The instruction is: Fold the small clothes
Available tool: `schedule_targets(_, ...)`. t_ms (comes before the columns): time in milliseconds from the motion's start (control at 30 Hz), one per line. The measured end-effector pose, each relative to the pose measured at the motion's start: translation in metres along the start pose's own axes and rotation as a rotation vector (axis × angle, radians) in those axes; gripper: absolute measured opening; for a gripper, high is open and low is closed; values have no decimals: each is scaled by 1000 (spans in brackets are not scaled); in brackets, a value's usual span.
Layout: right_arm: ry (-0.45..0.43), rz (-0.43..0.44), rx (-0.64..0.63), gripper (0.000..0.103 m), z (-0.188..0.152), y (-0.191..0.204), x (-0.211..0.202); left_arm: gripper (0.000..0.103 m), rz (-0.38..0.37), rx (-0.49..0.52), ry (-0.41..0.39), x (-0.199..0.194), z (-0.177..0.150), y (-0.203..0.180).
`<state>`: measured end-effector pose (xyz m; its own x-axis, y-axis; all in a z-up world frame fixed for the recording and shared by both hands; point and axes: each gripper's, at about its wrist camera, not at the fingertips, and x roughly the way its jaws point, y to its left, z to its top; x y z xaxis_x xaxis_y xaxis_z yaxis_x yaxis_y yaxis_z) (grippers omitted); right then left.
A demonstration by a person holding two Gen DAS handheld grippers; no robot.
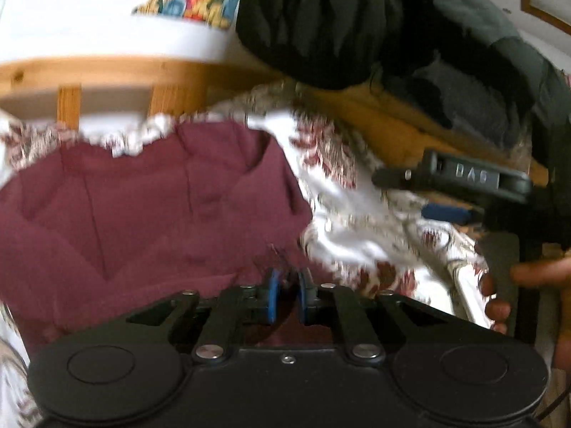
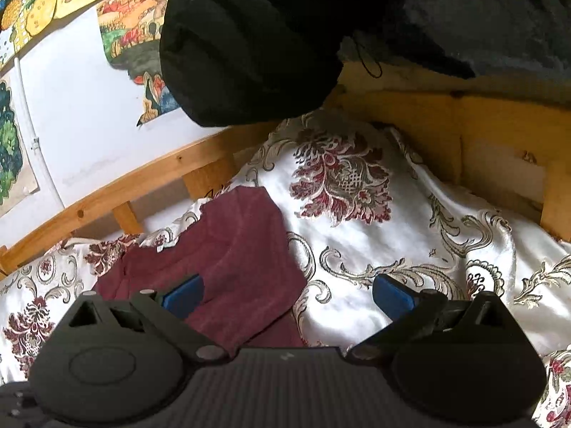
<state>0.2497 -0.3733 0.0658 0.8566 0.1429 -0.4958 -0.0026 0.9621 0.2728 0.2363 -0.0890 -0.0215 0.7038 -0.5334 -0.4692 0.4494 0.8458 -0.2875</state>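
A maroon garment (image 1: 142,214) lies spread on a white bedspread with a red floral pattern (image 1: 357,221). My left gripper (image 1: 287,296) hangs low over the garment's near edge. Its blue pads (image 1: 271,296) stand a narrow gap apart, and I see no cloth pinched between them. In the right wrist view the same garment (image 2: 232,267) lies at the lower left. My right gripper (image 2: 287,297) is wide open; its left pad (image 2: 182,297) is over the cloth and its right pad over the bare bedspread (image 2: 410,221). The left wrist view also shows the right gripper (image 1: 399,196) beside the garment, held by a hand (image 1: 499,285).
A black padded jacket (image 1: 339,18) hangs over the wooden bed rail (image 1: 107,71) at the back, seen also as the jacket (image 2: 249,35) above the rail (image 2: 142,182). Behind it is a white wall with coloured pictures (image 2: 125,35). A wooden corner (image 2: 499,125) bounds the right.
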Motion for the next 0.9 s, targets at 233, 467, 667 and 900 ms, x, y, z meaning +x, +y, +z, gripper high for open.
schedule_targets(233, 71, 10, -24, 103, -8, 7, 11, 55, 29, -43, 49, -22, 10, 12)
schedule_targets(467, 261, 141, -2, 103, -27, 24, 44, 85, 177, -71, 87, -63, 27, 45)
schedule_targets(667, 322, 168, -203, 84, -44, 64, 61, 93, 422, -164, 88, -94, 29, 101)
schedule_targets(900, 394, 150, -346, 29, -68, 92, 71, 93, 591, -218, -36, -112, 23, 148)
